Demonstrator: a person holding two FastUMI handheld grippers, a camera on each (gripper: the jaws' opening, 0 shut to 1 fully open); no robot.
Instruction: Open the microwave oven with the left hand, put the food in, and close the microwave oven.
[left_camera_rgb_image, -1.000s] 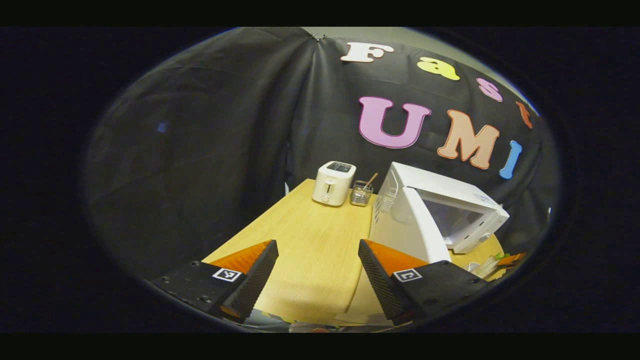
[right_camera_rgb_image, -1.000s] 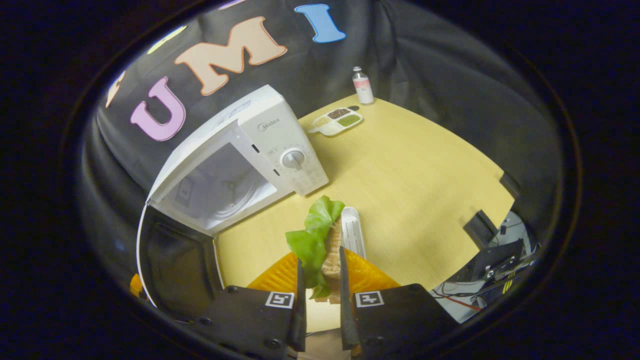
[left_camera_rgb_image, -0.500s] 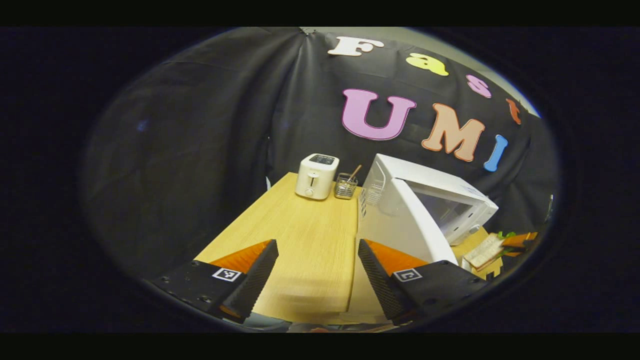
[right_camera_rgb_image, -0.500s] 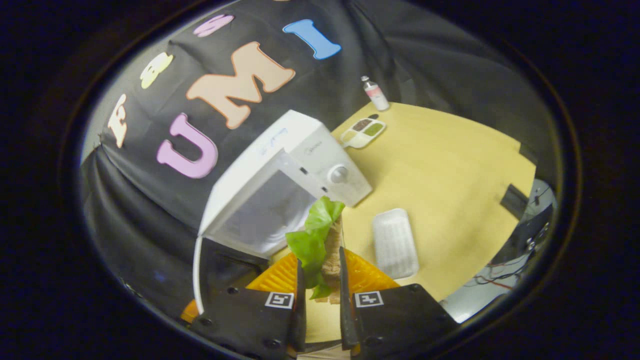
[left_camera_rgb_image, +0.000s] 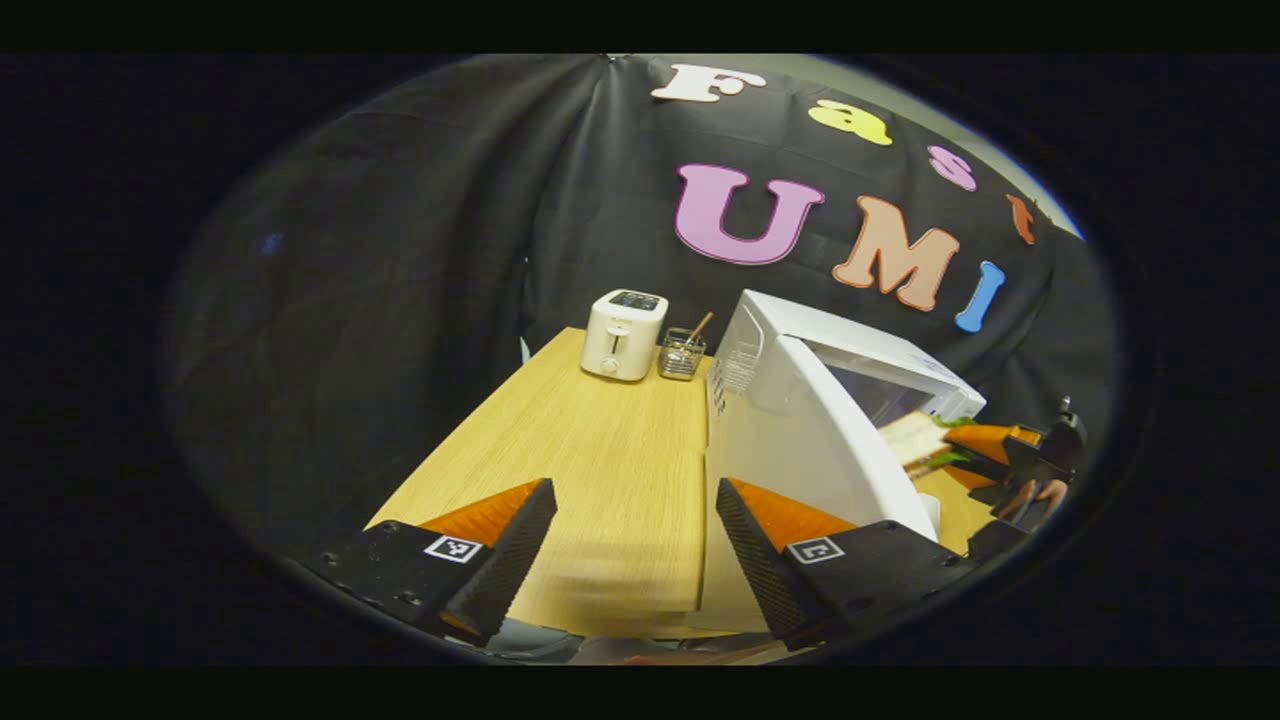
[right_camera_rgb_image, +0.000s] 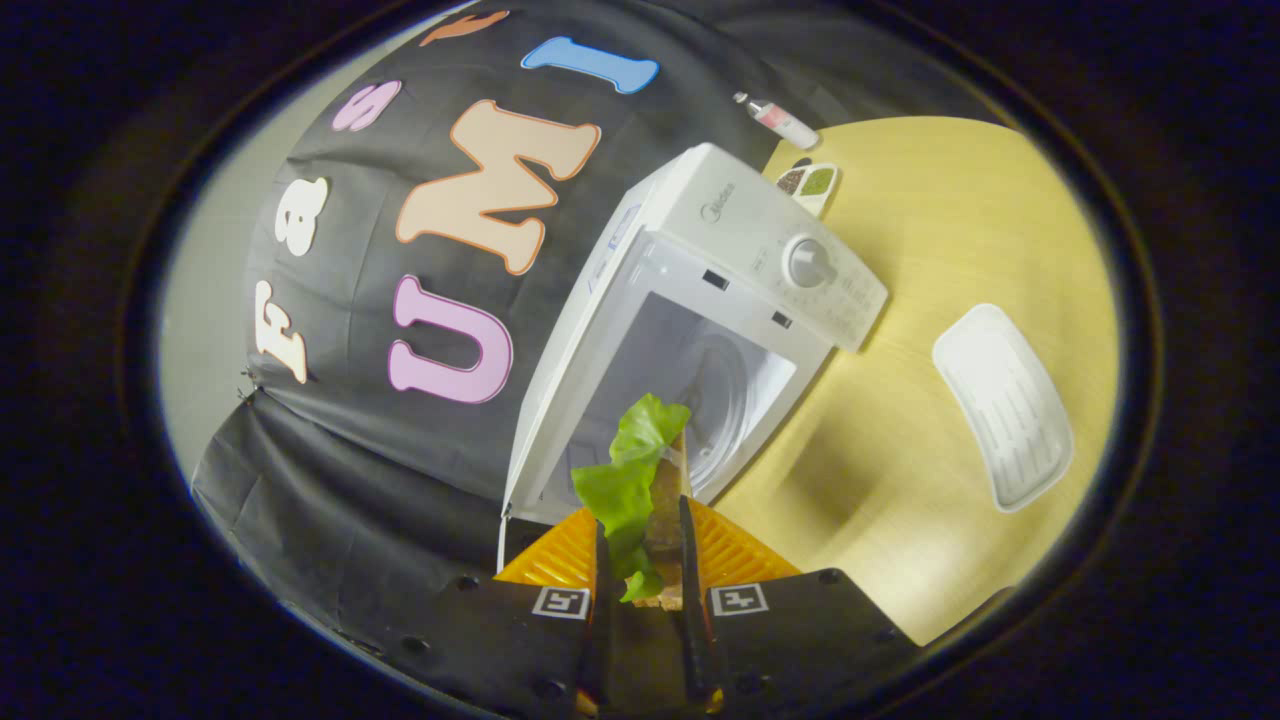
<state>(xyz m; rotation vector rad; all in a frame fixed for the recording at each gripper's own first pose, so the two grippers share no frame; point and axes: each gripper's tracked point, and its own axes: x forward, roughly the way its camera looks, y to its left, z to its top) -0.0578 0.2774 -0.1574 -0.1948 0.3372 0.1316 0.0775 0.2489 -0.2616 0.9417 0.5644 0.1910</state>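
The white microwave (right_camera_rgb_image: 760, 240) stands on the wooden table with its door (left_camera_rgb_image: 820, 440) swung open; its cavity and glass turntable (right_camera_rgb_image: 715, 400) show. My right gripper (right_camera_rgb_image: 640, 520) is shut on a sandwich with a green lettuce leaf (right_camera_rgb_image: 632, 470), held just in front of the cavity mouth. In the left gripper view that sandwich (left_camera_rgb_image: 915, 437) and the right gripper (left_camera_rgb_image: 985, 450) hover past the door edge. My left gripper (left_camera_rgb_image: 635, 545) is open and holds nothing, low over the table to the left of the door.
A white toaster (left_camera_rgb_image: 624, 335) and a small wire holder with a stick (left_camera_rgb_image: 682, 355) stand at the table's far end. An empty white tray (right_camera_rgb_image: 1005, 405) lies right of the microwave. A divided dish (right_camera_rgb_image: 808, 183) and a small bottle (right_camera_rgb_image: 780, 118) sit farther back.
The right gripper has carried the sandwich away from the white tray and up to the open microwave cavity. The left gripper view has shifted slightly; that gripper stays open.
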